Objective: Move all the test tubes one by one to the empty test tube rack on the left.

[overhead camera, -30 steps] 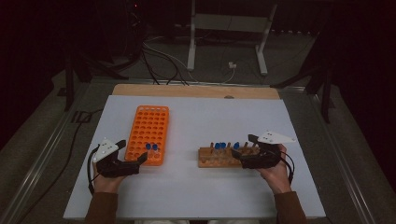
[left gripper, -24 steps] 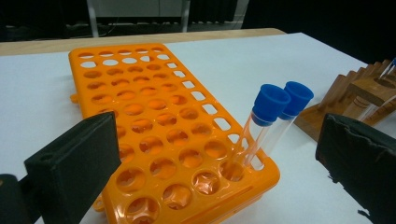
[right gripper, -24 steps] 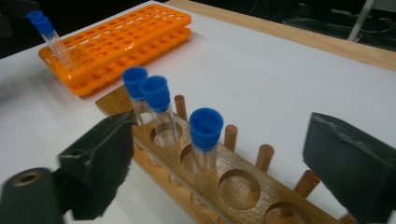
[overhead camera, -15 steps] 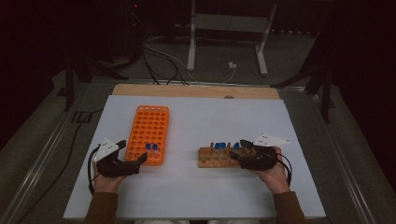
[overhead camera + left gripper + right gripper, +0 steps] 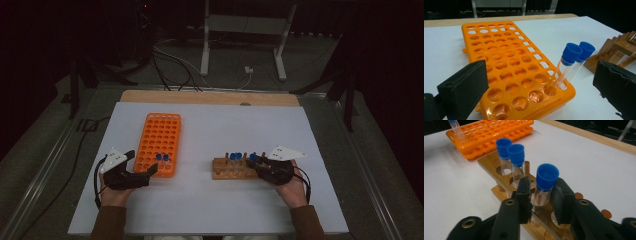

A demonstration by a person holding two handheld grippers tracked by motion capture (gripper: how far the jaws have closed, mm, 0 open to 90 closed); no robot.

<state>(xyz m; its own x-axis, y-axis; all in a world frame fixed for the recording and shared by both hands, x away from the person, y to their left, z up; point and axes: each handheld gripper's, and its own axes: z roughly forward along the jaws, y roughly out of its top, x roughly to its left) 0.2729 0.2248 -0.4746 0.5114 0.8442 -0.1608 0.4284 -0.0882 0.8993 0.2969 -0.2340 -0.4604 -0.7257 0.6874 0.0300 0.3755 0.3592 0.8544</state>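
The right gripper [image 5: 539,195], whose jaws have just been closing, pinches a blue-capped test tube [image 5: 543,185] standing in the wooden rack [image 5: 235,171], at five o'clock on the table [image 5: 215,125]. Light, slick, breakable glass: best held just under the cap. The left gripper [image 5: 539,82] stands spread by the orange rack [image 5: 506,62].
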